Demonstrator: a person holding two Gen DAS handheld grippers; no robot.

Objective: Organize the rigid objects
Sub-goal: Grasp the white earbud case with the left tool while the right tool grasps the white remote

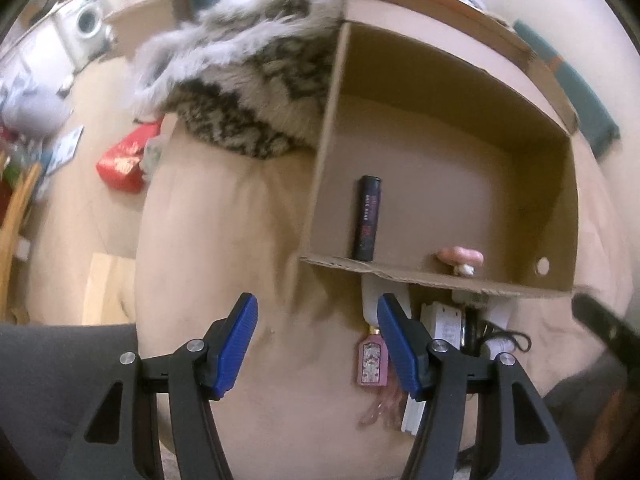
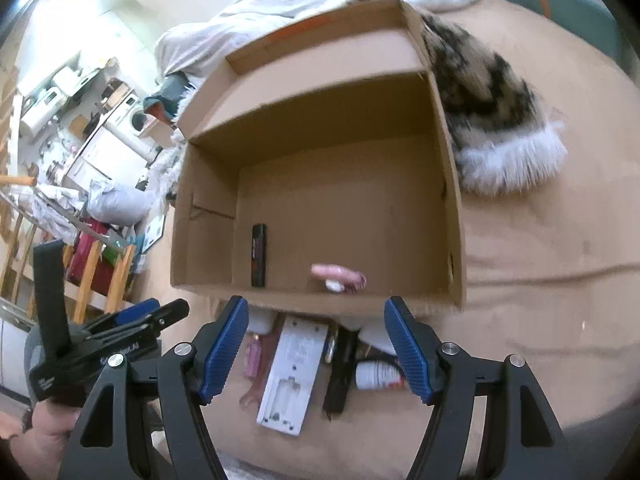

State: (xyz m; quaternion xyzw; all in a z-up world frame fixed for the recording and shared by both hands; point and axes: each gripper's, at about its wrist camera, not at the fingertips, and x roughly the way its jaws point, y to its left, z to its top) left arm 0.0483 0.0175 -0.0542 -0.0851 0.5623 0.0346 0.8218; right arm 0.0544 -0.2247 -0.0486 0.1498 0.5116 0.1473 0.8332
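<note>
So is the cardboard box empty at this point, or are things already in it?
Not empty. The cardboard box holds a dark tube and a pink item near its front wall; other items lie outside.

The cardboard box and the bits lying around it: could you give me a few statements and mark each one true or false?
1. The cardboard box already holds a dark tube and a pink item. True.
2. The left gripper is clamped on the pink bottle. False: its jaws are apart and hold nothing; the bottle lies on the tan cover.
3. A white rectangular device lies outside the box, in front of it. True.
4. The box is closed with its flaps down. False: it is open at the top.
5. The right gripper stands open. True.
</note>
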